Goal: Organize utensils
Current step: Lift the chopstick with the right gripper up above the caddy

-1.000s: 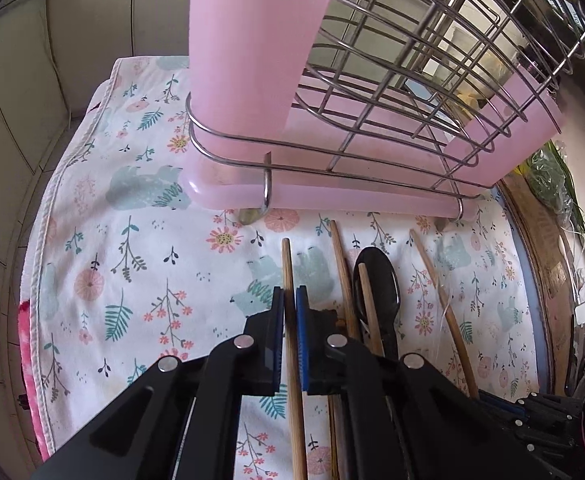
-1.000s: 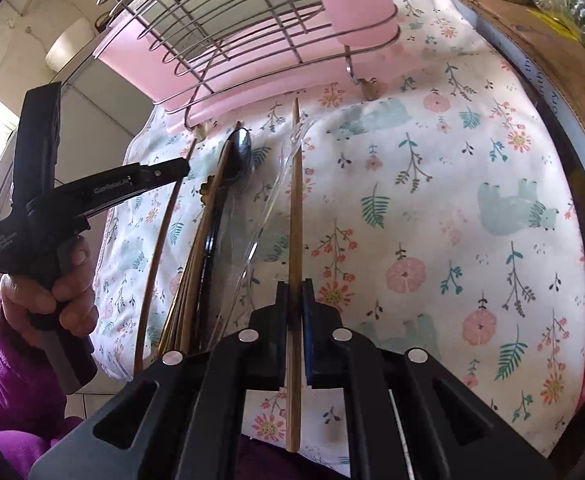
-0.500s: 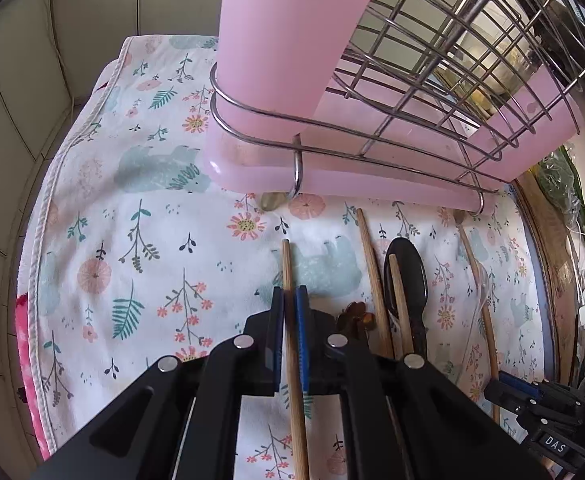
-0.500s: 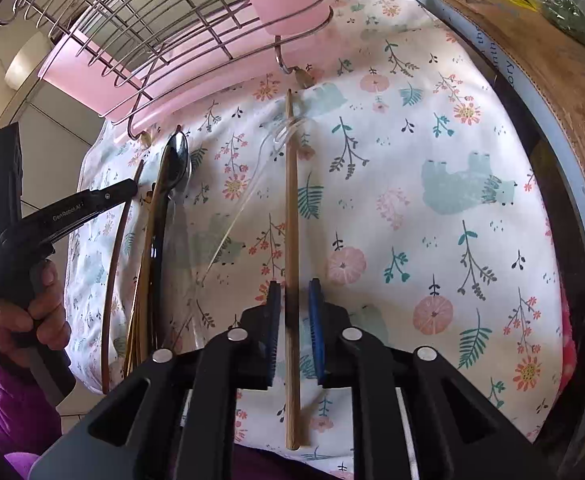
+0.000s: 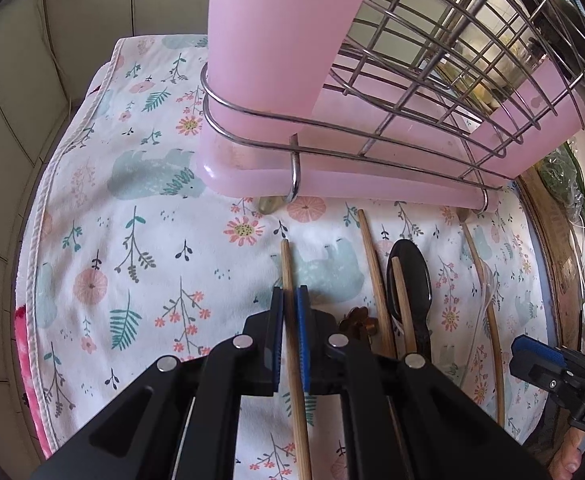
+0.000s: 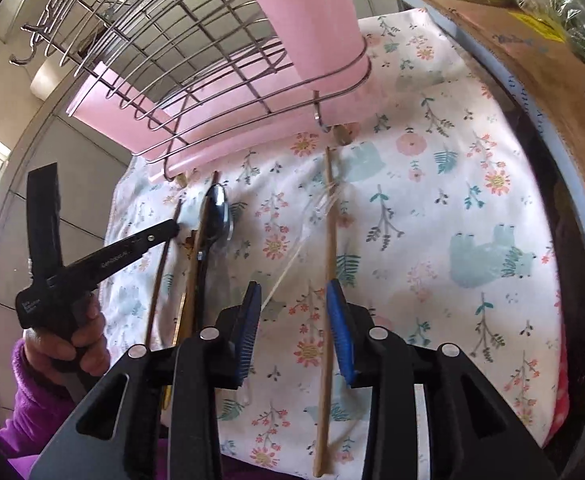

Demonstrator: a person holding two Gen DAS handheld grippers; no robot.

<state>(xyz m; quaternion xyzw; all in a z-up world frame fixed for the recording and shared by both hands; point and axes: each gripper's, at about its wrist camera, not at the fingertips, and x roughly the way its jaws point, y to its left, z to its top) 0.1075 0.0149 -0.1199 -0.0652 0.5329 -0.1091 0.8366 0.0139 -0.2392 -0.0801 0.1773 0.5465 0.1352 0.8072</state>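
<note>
My left gripper is shut on a wooden chopstick that points toward the pink utensil cup in the wire dish rack. More chopsticks and a black spoon lie to its right on the floral cloth. My right gripper is open above the cloth; another chopstick lies flat by its right finger, with a clear plastic wrapper beside it. The left gripper shows in the right wrist view beside the spoon.
The floral cloth covers the counter. The pink drip tray under the rack borders the utensils at the back. A cardboard box with greens stands along the right edge. Tiled wall lies to the left.
My right gripper has opened and let go of its chopstick, which now lies on the cloth. My left gripper has moved closer to the rack with its chopstick still held.
</note>
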